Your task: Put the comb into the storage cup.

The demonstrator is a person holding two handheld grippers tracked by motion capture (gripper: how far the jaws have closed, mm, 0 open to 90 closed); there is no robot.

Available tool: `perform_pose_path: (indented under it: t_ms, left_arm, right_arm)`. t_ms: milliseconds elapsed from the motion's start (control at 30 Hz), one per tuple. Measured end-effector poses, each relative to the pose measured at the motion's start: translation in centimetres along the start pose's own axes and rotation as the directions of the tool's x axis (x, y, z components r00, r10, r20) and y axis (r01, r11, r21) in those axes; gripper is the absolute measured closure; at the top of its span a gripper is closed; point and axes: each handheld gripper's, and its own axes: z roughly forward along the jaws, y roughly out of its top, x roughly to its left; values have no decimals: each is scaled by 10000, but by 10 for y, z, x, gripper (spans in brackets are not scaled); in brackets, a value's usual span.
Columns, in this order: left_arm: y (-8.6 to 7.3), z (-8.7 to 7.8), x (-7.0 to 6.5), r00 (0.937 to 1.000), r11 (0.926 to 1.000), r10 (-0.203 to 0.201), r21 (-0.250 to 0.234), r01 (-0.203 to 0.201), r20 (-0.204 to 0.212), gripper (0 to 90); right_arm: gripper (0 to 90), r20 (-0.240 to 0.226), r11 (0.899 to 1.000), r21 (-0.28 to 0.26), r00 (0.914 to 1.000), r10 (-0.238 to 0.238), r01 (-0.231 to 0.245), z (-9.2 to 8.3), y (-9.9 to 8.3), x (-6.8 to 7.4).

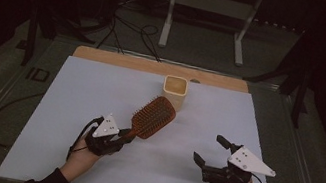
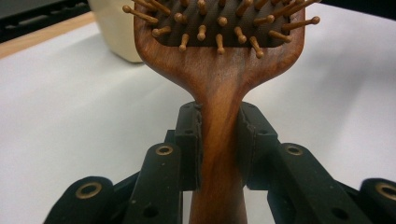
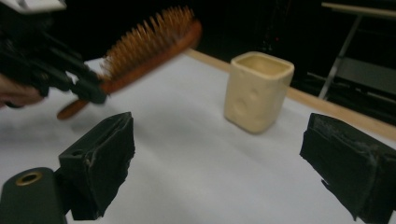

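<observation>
High view, entry: brush (image 1: 152, 117) off the sheet (image 1: 69, 120), carried by its handle in left gripper (image 1: 123, 136), head angled toward cup (image 1: 174, 91) and just short of it on the near left side

Progress, judged: pick-up done; likely remaining, carriage to cup and lowering in, handle or head first not yet settled; cup standing upright and apparently empty near the sheet's far edge

Left gripper view: pads (image 2: 190, 140) clamped on both sides of the wooden handle just below the head, bristles facing up toward the camera, cup wall behind the head at upper left

Right gripper view: right gripper (image 3: 224, 161) spread wide, nothing between the jaws, touching nothing; well apart from cup, on its near right side; cup (image 3: 258, 91) seen between the two pads, brush (image 3: 140, 51) left of it
</observation>
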Motion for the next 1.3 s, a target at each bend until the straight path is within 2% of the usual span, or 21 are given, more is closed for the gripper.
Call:
perform_pose_path:
  t_ms: [167, 367, 400, 467, 500, 633, 700, 733, 767, 833, 900, 967, 1067, 1100, 1167, 1200, 1300]
  left_arm:
    - [2, 7, -5, 9998, 9999, 83, 71, -84, 187, 733]
    - [4, 10, -9, 9995, 9997, 236, 57, -238, 210, 733]
    - [3, 11, -10, 9995, 9996, 296, -15, -296, 108, 733]
    - [3, 12, -10, 9994, 9997, 237, -10, -237, 237, 733]
    - [3, 12, -11, 9993, 9994, 342, -28, -341, 120, 733]
    - [3, 13, -12, 9991, 9994, 351, -50, -350, 253, 733]
    - [3, 14, -15, 9988, 9989, 469, -81, -468, 121, 734]
    - [3, 14, -15, 9989, 9991, 415, -53, -414, 234, 733]
    - [4, 14, -16, 9987, 9988, 485, -35, -485, 178, 733]
    - [4, 15, -15, 9986, 9989, 464, -7, -464, 265, 733]
    - [3, 15, -16, 9985, 9986, 519, -38, -518, 161, 734]
    - [3, 15, -15, 9986, 9989, 474, 0, -474, 222, 733]
    - [3, 15, -16, 9987, 9988, 479, -55, -478, 160, 733]
    - [4, 14, -15, 9988, 9990, 446, -70, -445, 189, 733]
    - [4, 14, -16, 9987, 9987, 500, -92, -500, 88, 733]
    - [4, 13, -16, 9990, 9990, 423, -121, -421, 136, 733]
    - [5, 13, -15, 9991, 9991, 404, -149, -402, 138, 733]
  right_arm:
    - [83, 124, 9998, -134, 9998, -125, 127, 4, 18, -1]
    - [79, 58, 9998, -190, 10000, -72, 73, 11, 36, -3]
    - [78, 123, 9997, -234, 9999, -80, 83, 13, 39, -2]
    - [78, 16, 9996, -267, 10000, 28, -27, 16, 44, -2]
    - [79, 63, 9996, -262, 9999, 92, -90, 19, 46, -2]
    - [78, 179, 9990, -322, 9993, 325, -319, 29, 52, -1]
    - [78, 187, 9987, -321, 9990, 398, -392, 35, 54, 0]
    - [78, 196, 9985, -290, 9987, 475, -469, 38, 56, 0]
    - [78, 245, 9982, -266, 9982, 541, -534, 40, 57, 0]
    - [78, 265, 9966, -264, 9965, 791, -784, 45, 59, -2]
    - [78, 152, 9932, -261, 9934, 1135, -1131, 50, 61, -4]
    - [78, 202, 9847, -285, 9848, 1727, -1721, 55, 61, -6]
    - [77, 128, 9816, -272, 9818, 1894, -1890, 56, 61, -7]
    - [78, 162, 9646, -232, 9646, 2632, -2628, 63, 59, -7]
    - [78, 180, 9538, -234, 9537, 3001, -2997, 67, 57, -7]
    - [78, 148, 9454, -262, 9455, 3253, -3249, 69, 55, -7]
    - [78, 33, 9142, -259, 9145, 4045, -4043, 77, 49, -7]
